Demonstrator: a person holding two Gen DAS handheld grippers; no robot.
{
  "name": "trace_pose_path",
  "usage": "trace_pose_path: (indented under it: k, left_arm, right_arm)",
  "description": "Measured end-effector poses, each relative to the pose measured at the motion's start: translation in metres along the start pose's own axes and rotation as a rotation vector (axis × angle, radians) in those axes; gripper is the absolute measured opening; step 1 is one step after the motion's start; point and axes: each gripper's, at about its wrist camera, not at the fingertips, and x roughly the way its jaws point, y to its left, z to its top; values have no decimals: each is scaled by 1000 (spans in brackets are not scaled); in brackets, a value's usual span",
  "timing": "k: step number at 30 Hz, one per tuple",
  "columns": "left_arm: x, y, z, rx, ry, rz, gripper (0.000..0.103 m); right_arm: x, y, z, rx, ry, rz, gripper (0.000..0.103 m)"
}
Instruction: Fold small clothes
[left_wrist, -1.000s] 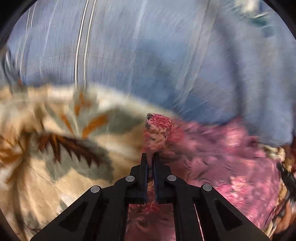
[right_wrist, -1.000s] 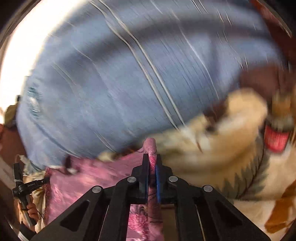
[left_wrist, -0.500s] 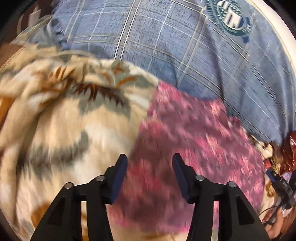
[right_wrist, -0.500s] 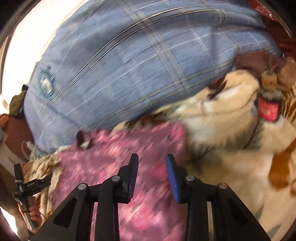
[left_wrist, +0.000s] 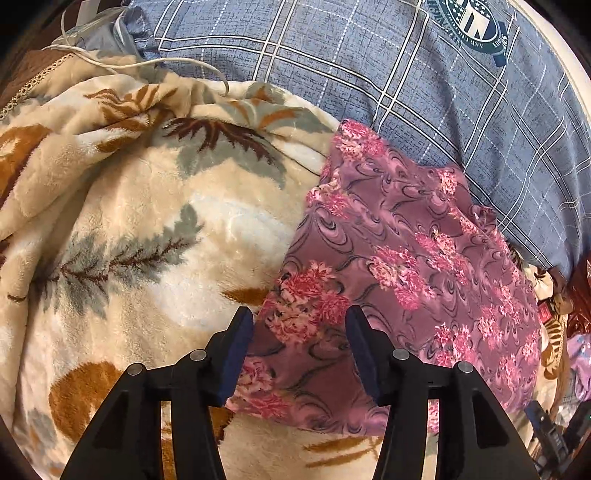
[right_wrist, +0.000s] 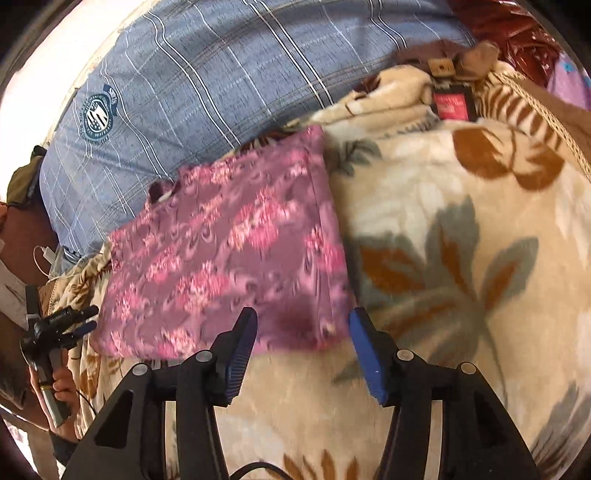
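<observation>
A: Left hand-held gripper (left_wrist: 299, 314) first: released, or clenched on something?

B: Released. Stands with jaws apart, tilted down over the near left corner of the pink floral garment (left_wrist: 406, 258). Cloth below the gap, not pinched.

A: And to the left of that corner?

B: Only the cream leaf-print blanket (left_wrist: 147, 221), with a white cable (left_wrist: 147, 64) along its far edge. Nothing there to fold.

A: Where does the garment lie, then?

B: Spread flat on the blanket, already looking like a folded rectangle. Reaches from the jaws away to the blue checked cover (left_wrist: 369, 55) and butts against it. Spreads rightward from the left hand-held gripper. Seems a little longer side to side than near to far, though hard to judge through the fisheye.

A: Now the right side?

B: Right hand-held gripper (right_wrist: 303, 314) opening at this moment, with nothing gripped. Hovers over the near right corner of the same garment (right_wrist: 229, 251), its right edge falling inside the gap. Blanket (right_wrist: 461, 240) alone beyond that, to the right.

A: Nearer hand?

B: Neither, by the look of it: one corner each, long axis running from one to the other. Probably calls for a pinch at one short end and a carry across to the other, if another fold is wanted. Could just as well be finished and ready to set aside.
</observation>
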Motion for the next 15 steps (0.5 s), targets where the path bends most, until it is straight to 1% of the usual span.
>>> trace_pose_path:
  k: [1,3,4,6,8,9,10,11,12,13,15]
  left_arm:
    - [4,0,1,6,2,13,52]
    - [8,-4,0,19,4,28,52]
    - [8,-5,-1,25,7,31,52]
    - [5,-6,-4,31,10,32,52]
    - [0,-6,-8,25,32,13,52]
    - [-3,-6,-10,18,43,-24,52]
    - [-7,-7,-15,2,66,-88,56]
    - [-9,-8,-19,-8,86,-135,60]
    - [-10,-9,-22,-17,101,-166,68]
    - [-8,-11,-26,-25,127,-202,70]
    - [2,-17,-32,-29,197,-256,70]
  right_arm:
    - [1,-1,-2,28,11,19,59]
    - [5,-3,-5,80,37,60,59]
    - [8,-2,-9,103,57,95,59]
    - [15,0,-16,132,95,133,59]
    - [19,1,-20,149,102,143,59]
    - [19,1,-19,156,88,147,59]
    - [19,0,-17,171,68,156,59]
    - [20,-1,-15,188,53,162,60]
    - [22,-4,-13,219,39,170,61]
    - [26,-7,-11,261,25,186,63]
    - [31,-11,-8,320,-11,215,64]
